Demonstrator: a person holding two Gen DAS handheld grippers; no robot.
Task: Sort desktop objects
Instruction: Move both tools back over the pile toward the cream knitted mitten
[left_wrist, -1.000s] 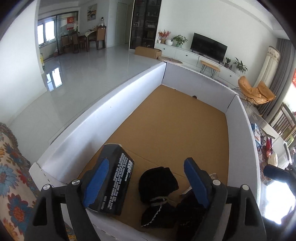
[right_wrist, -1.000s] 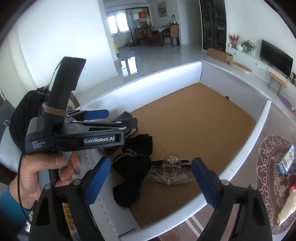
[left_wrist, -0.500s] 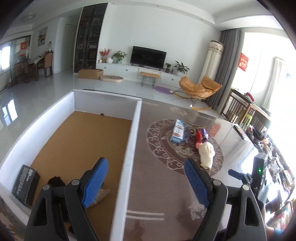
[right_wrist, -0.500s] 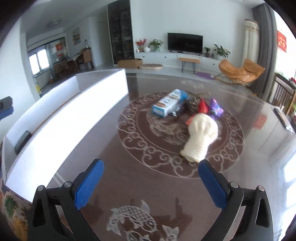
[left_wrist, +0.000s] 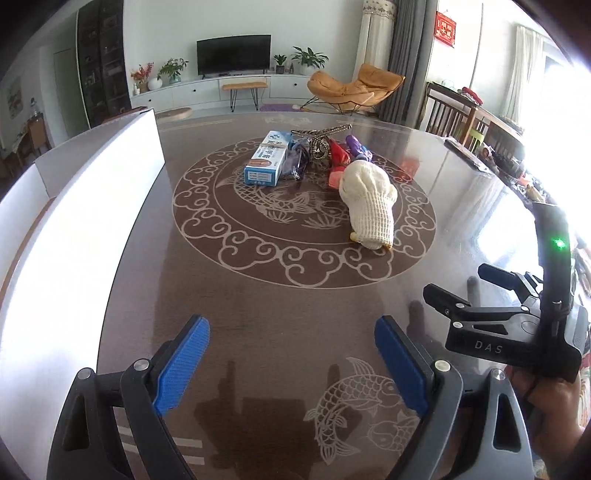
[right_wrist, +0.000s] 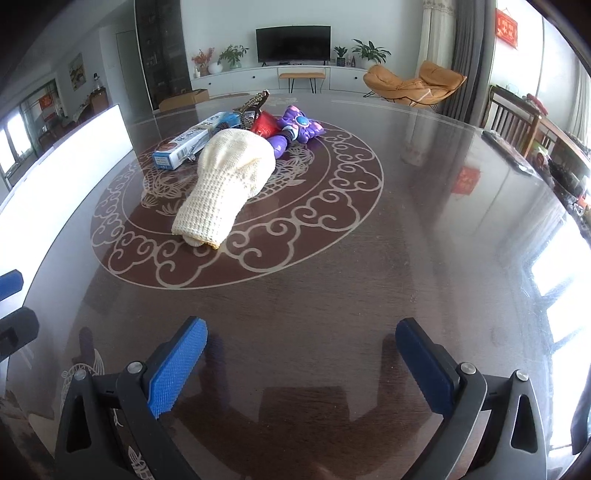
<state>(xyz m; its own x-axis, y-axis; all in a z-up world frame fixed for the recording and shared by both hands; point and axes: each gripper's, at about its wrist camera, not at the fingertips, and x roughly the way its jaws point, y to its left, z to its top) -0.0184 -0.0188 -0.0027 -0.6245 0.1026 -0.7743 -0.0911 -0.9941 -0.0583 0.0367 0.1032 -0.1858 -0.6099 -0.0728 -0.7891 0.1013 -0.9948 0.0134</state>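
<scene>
Now your right gripper (right_wrist: 301, 363) stands at its widest over the bare table (right_wrist: 424, 221), jaws just opened and empty. Your left gripper (left_wrist: 291, 360) is spread nearly as wide, also just opened, touching nothing. The cream knitted glove (left_wrist: 369, 205) lies ahead, touching the blue box (left_wrist: 266, 162) and purple toy (right_wrist: 299, 125) cluster.
</scene>
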